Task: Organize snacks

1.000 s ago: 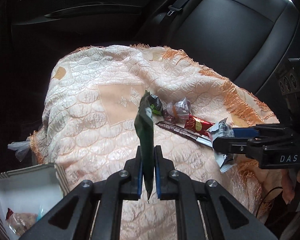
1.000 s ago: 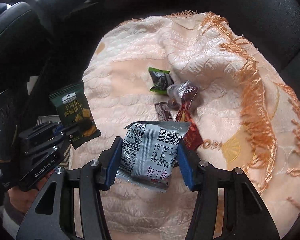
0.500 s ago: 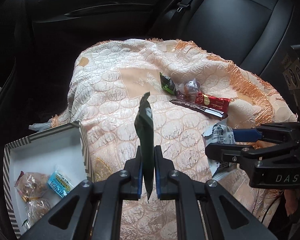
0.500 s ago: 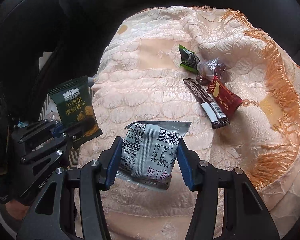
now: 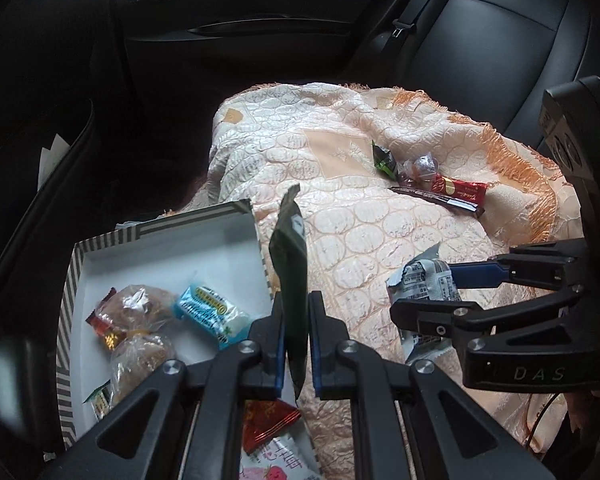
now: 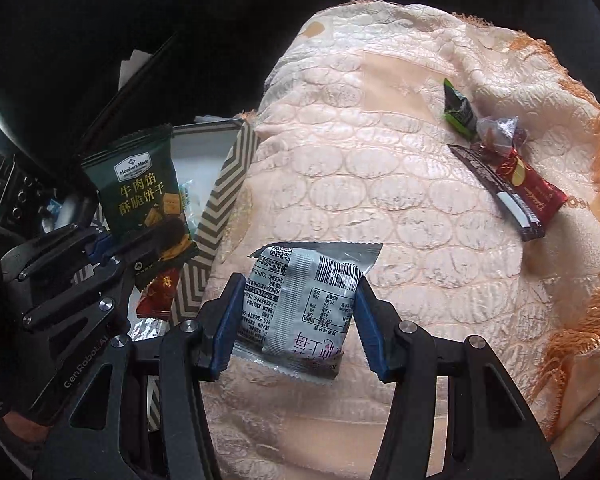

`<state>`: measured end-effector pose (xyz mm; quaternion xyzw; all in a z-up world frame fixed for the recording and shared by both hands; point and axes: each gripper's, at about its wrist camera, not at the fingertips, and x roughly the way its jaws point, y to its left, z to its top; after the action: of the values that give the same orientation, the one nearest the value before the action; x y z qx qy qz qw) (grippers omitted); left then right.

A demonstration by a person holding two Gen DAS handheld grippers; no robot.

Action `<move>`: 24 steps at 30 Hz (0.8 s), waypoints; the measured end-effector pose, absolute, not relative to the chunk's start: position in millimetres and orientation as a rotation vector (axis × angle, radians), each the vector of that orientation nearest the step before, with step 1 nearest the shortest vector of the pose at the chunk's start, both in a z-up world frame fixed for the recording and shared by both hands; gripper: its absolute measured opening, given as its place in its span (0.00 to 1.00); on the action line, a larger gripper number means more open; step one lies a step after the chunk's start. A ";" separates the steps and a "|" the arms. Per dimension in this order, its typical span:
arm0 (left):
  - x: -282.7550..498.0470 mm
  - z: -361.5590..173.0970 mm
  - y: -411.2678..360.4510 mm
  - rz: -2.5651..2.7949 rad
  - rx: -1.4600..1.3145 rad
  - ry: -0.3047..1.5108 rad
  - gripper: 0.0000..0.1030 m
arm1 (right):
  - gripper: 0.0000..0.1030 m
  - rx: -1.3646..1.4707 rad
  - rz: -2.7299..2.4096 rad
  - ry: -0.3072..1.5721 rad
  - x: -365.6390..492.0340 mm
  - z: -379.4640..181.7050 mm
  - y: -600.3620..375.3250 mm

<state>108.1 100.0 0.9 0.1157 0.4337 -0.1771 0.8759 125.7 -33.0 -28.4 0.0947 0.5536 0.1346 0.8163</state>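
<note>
Your left hand-held gripper (image 5: 296, 344) pinches the thin, crinkly green biscuit packet (image 5: 290, 264) edge-on above the striped box (image 5: 140, 232), lower left. Your right hand-held gripper (image 6: 296, 320) clamps the soft, light grey snack pouch (image 6: 304, 304) across its middle; squeeze gently.

Four snacks (image 5: 440, 186) on the blanket (image 5: 340, 240), one striped box (image 5: 76, 264).

Left gripper (image 5: 296, 344), with dark green cracker packet (image 5: 290, 276): shifted from over blanket (image 5: 360, 240) to right edge of striped box (image 5: 160, 228). Box interior now far more exposed than a second ago. Right gripper (image 6: 296, 320), with grey-white packet (image 6: 300, 300): drawn back toward near blanket edge, closer to box; loose snacks on blanket (image 6: 496, 160) now farther off.
</note>
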 end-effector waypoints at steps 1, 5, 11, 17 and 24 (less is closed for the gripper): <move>105.8 0.8 104.8 -0.364 0.241 0.906 0.11 | 0.51 0.196 0.298 1.180 126.4 -28.5 -27.2; 97.6 -0.9 125.1 -0.342 0.235 0.913 0.11 | 0.51 0.157 0.336 1.175 132.5 -26.3 -3.9; 87.3 -4.0 156.8 -0.310 0.211 0.927 0.11 | 0.51 0.110 0.397 1.169 146.1 -24.1 27.9; 82.6 -12.8 180.8 -0.265 0.201 0.949 0.11 | 0.51 0.046 0.453 1.139 167.0 -18.0 65.3; 85.5 -26.0 195.0 -0.213 0.190 0.973 0.11 | 0.51 -0.006 0.491 1.153 188.8 -30.9 105.2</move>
<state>85.5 195.0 -26.0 0.0910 0.4659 -0.1020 0.8742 188.8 105.2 -30.9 -0.0030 0.5395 0.2297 0.8101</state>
